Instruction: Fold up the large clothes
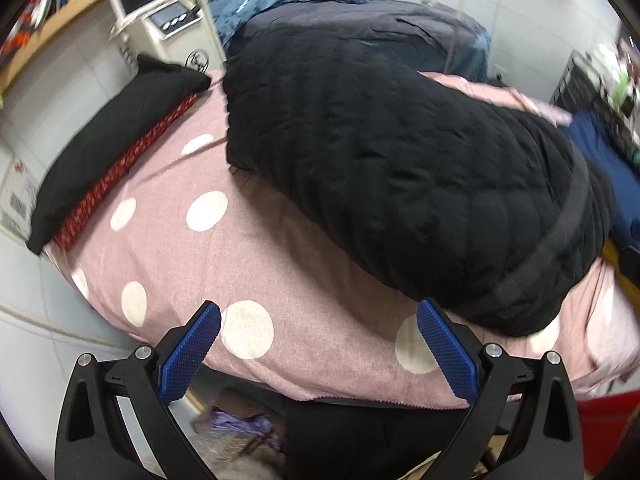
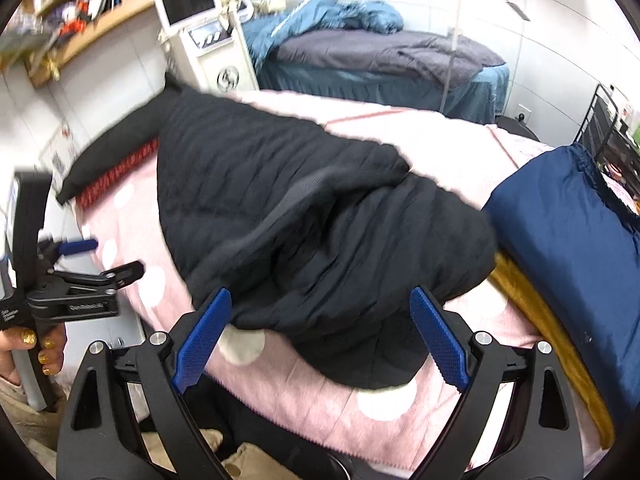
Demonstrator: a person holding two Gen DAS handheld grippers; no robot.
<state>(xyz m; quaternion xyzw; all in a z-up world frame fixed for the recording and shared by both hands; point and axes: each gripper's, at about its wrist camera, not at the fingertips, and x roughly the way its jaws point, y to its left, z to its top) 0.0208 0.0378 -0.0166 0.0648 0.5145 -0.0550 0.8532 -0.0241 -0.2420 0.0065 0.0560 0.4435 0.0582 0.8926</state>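
A large black quilted jacket (image 1: 400, 184) lies folded in a thick bundle on the pink bed cover with white dots (image 1: 208, 240). In the right wrist view the same jacket (image 2: 312, 216) spreads across the bed, its near edge just beyond the fingertips. My left gripper (image 1: 320, 316) is open above the near edge of the bed, holding nothing, with the jacket just past its right finger. My right gripper (image 2: 322, 300) is open too, over the jacket's near edge. The left gripper (image 2: 116, 258) also shows at the left of the right wrist view, held by a hand.
A black cushion on a red patterned one (image 1: 116, 140) lies along the bed's left side. A folded navy blanket (image 2: 580, 248) over a mustard one sits at the bed's right. Behind stand a white machine with a screen (image 2: 192, 12), a second bed with blue-grey bedding (image 2: 380, 56), and wall shelves.
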